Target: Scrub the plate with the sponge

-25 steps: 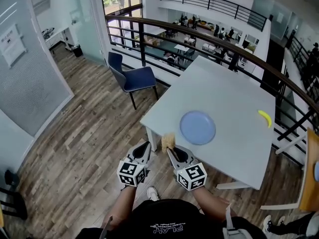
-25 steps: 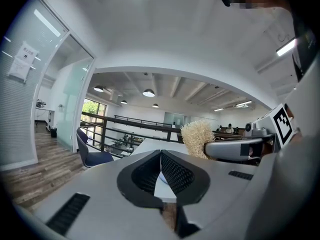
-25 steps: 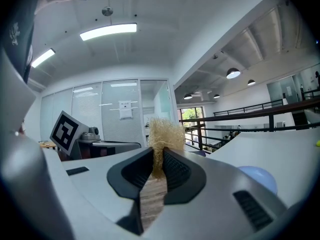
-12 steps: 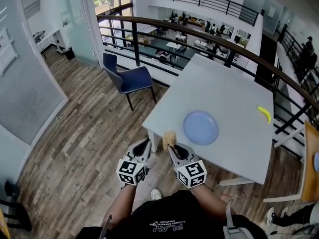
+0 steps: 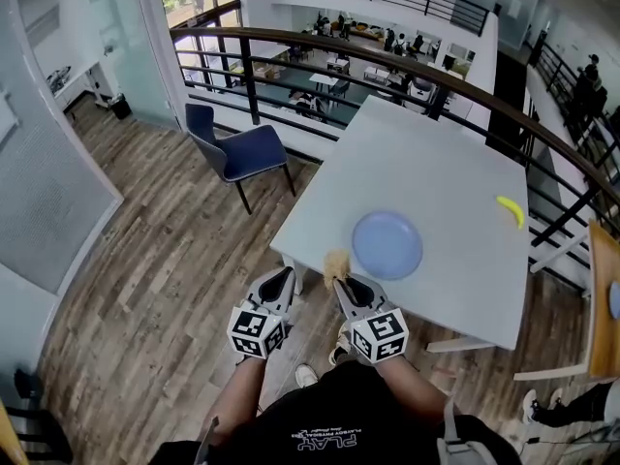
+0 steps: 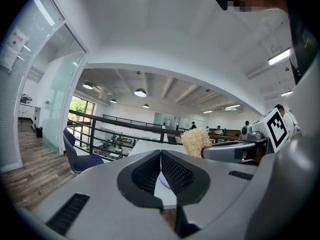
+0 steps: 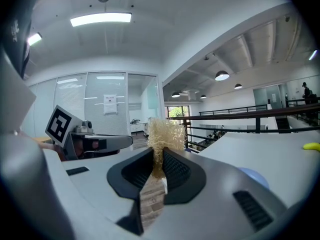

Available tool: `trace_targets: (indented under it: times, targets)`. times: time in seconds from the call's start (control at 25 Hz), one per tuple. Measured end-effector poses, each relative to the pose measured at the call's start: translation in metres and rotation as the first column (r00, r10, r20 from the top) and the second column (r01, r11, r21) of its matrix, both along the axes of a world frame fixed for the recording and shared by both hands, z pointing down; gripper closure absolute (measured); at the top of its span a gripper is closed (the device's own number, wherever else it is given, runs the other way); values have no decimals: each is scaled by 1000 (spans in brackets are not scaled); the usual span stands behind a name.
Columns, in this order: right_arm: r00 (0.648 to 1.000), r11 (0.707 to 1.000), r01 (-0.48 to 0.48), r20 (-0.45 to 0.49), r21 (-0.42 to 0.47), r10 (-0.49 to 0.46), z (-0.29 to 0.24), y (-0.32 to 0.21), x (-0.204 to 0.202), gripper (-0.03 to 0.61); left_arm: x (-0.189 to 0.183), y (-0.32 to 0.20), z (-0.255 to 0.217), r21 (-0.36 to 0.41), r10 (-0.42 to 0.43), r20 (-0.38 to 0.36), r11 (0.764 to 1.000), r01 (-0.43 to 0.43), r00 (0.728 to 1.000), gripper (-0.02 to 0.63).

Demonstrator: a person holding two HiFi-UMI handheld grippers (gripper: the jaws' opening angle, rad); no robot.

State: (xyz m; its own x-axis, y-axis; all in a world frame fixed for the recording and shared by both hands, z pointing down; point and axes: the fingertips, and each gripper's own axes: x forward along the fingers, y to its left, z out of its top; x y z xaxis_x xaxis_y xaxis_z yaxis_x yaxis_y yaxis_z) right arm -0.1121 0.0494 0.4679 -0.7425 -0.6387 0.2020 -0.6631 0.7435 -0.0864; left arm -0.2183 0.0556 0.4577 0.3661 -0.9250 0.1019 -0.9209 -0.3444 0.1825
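Observation:
A round blue plate (image 5: 387, 244) lies flat near the front of the white table (image 5: 436, 172). My right gripper (image 5: 341, 283) is shut on a tan fibrous sponge (image 5: 336, 263), held over the table's front left edge, just left of the plate. In the right gripper view the sponge (image 7: 163, 134) sticks up between the jaws, with the plate (image 7: 254, 176) low at the right. My left gripper (image 5: 282, 281) hovers beside it over the floor, shut and with nothing in it. The left gripper view shows its jaws (image 6: 160, 160) closed and the sponge (image 6: 195, 140) to the right.
A yellow banana (image 5: 511, 210) lies at the table's right edge. A blue chair (image 5: 235, 153) stands on the wooden floor left of the table. A dark railing (image 5: 407, 66) runs behind the table. A wooden chair (image 5: 604, 308) stands at the far right.
The view has drifted a little toward the table. Both grippers keep their places at the table's front corner, the sponge still held.

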Motion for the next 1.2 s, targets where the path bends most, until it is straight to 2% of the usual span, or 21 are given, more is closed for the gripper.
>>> trace_targets:
  times: [0.36,0.8,1.2]
  targets:
    - [1000,1000,15,13,10,-15,0,-51,7,515,12,-55,9,-18,14,41,1000,-13,999,598]
    - [1000,1000,20,17,8,-20,5,-142,23,515,28,-149,16,-44,17,46,999,-15,999,598]
    - [999,1000,-8,41,-15,8,6,-202,51,515,58,-198,19,-88,31,54,996,-26,998,598]
